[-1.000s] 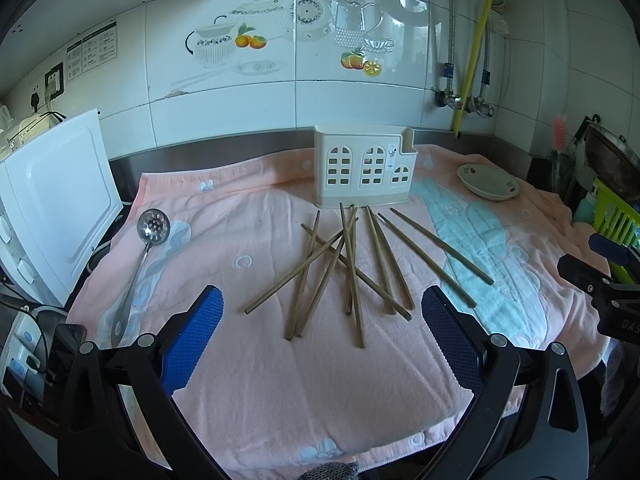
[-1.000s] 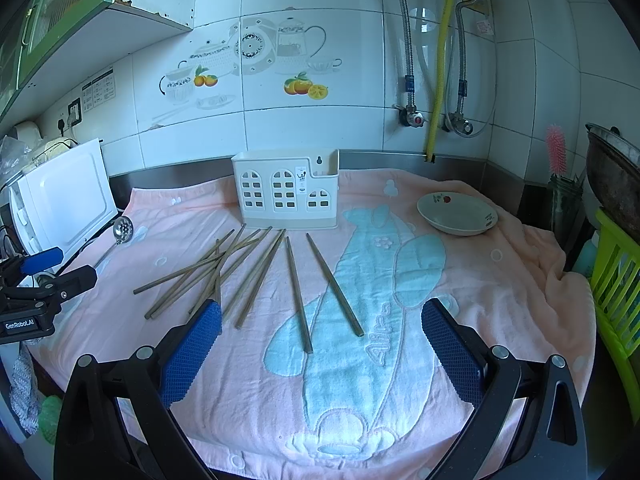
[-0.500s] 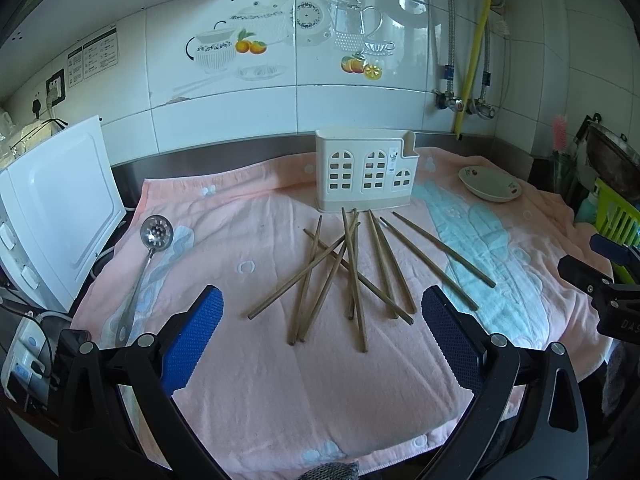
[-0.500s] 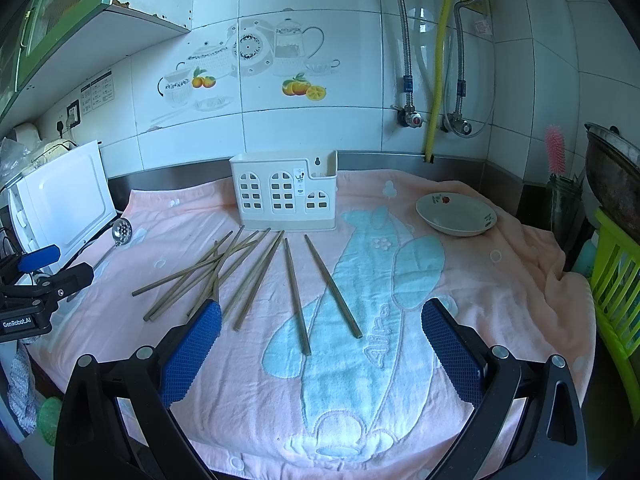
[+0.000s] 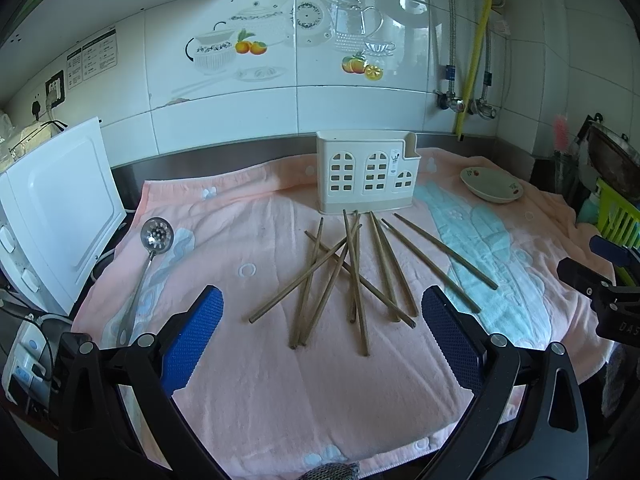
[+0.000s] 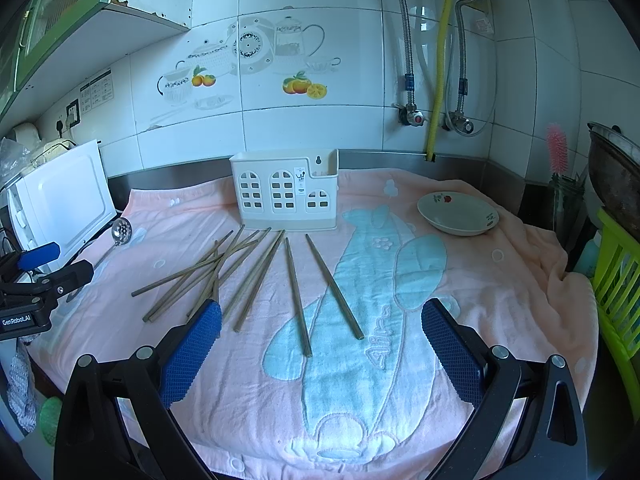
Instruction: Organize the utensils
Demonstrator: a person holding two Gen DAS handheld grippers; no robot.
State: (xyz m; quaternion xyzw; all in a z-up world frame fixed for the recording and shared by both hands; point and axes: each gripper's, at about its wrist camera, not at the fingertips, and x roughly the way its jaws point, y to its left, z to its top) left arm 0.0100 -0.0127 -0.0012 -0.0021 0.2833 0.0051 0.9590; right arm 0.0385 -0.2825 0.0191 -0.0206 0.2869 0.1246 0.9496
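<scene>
Several wooden chopsticks [image 5: 352, 276] lie scattered and crossed on a pink towel [image 5: 280, 380], in front of a white utensil holder [image 5: 366, 178] with window cut-outs. They also show in the right wrist view [image 6: 256, 276], with the holder [image 6: 286, 192] behind them. A slotted metal ladle [image 5: 146, 264] lies at the towel's left side. My left gripper [image 5: 320, 336] is open and empty, hovering near the front of the chopstick pile. My right gripper [image 6: 320, 348] is open and empty, above the towel's blue fish pattern, near two separate chopsticks [image 6: 316, 292].
A small ceramic dish [image 6: 458, 214] sits at the back right. A white appliance [image 5: 52, 208] stands at the left edge. A green rack [image 6: 618, 280] and a dark pot [image 6: 612, 172] stand at the right. Tiled wall with pipes behind.
Both grippers shifted slightly; the left view has drifted a little, bringing the scene marginally lower and right. Nothing on the towel has moved.
</scene>
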